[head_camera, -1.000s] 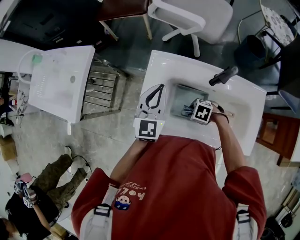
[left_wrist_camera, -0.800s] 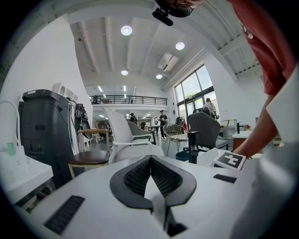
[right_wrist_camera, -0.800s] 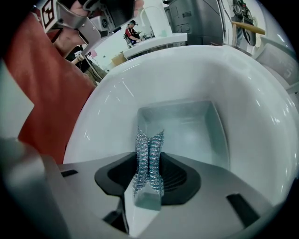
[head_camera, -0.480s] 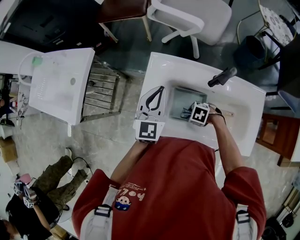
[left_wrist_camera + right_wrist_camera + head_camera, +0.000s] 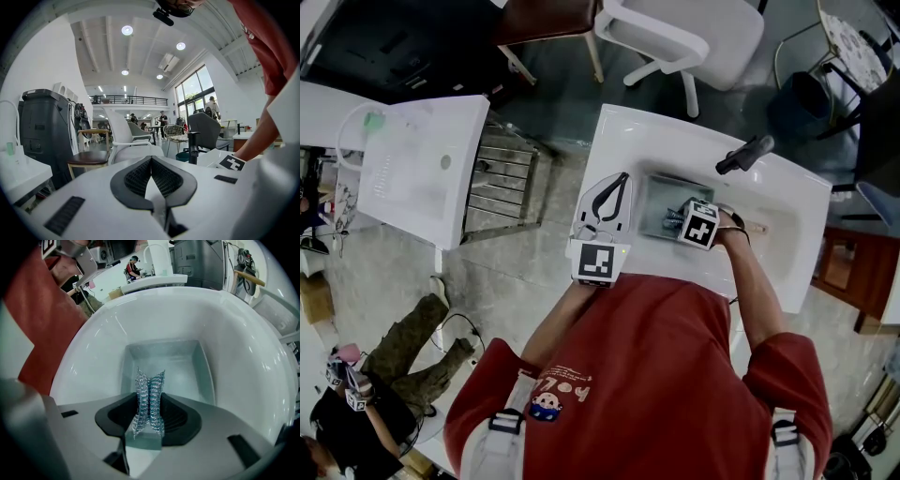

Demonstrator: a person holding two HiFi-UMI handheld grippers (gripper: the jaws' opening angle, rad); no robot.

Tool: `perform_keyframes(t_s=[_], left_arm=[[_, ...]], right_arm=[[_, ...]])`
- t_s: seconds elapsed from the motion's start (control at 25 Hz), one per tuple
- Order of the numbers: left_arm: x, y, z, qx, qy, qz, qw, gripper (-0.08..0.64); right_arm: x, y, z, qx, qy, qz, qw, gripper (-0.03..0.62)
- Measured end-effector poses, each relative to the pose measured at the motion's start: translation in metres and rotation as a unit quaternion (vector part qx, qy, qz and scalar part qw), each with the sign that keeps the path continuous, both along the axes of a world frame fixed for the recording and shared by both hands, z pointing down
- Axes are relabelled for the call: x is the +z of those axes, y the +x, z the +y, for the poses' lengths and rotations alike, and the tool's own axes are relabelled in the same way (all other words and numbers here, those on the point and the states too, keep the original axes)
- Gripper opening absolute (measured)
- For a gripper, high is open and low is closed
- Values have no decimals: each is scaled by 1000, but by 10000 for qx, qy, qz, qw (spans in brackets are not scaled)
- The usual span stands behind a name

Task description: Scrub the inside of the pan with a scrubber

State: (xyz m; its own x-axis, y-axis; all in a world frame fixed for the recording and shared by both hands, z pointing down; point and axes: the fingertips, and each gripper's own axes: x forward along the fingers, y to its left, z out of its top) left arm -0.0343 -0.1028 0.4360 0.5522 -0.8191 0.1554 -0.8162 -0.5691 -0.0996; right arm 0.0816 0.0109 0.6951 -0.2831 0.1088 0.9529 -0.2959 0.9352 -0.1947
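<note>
The right gripper (image 5: 150, 403) is clamped on the scrubber (image 5: 150, 383), a wad of silvery wire mesh pinched into a narrow strip. The strip's long axis runs along the jaws, and its frayed end sticks out past the tips toward the floor of the pan (image 5: 183, 364). The pan is a pale rectangular tray lying in the bottom of the white sink (image 5: 236, 341), its long sides leading away from the gripper. The scrubber appears to hang just above the pan floor, though contact is hard to judge. The left gripper (image 5: 151, 160) has its jaws pressed together on nothing and points out into the room. In the head view it lies over the sink's left rim (image 5: 614, 131).
</note>
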Motion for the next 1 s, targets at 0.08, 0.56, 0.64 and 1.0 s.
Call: perform_keyframes(t_s=[0.08,0.56,0.64,1.0], left_arm=[[0,-1,0,-13,-20,59,10000,15],[2,2,-1,57,-14,61,10000,15],[1,2,-1,63,4,82,9999,15],[5,2,0,69,-8,21,10000,15]], right_arm=[[1,1,-10,67,173,34,9998,164],[4,16,-76,161,2188,558,9740,164],[5,16,-82,110,2443,624,9676,164],[5,16,-80,226,2432,578,9680,164]])
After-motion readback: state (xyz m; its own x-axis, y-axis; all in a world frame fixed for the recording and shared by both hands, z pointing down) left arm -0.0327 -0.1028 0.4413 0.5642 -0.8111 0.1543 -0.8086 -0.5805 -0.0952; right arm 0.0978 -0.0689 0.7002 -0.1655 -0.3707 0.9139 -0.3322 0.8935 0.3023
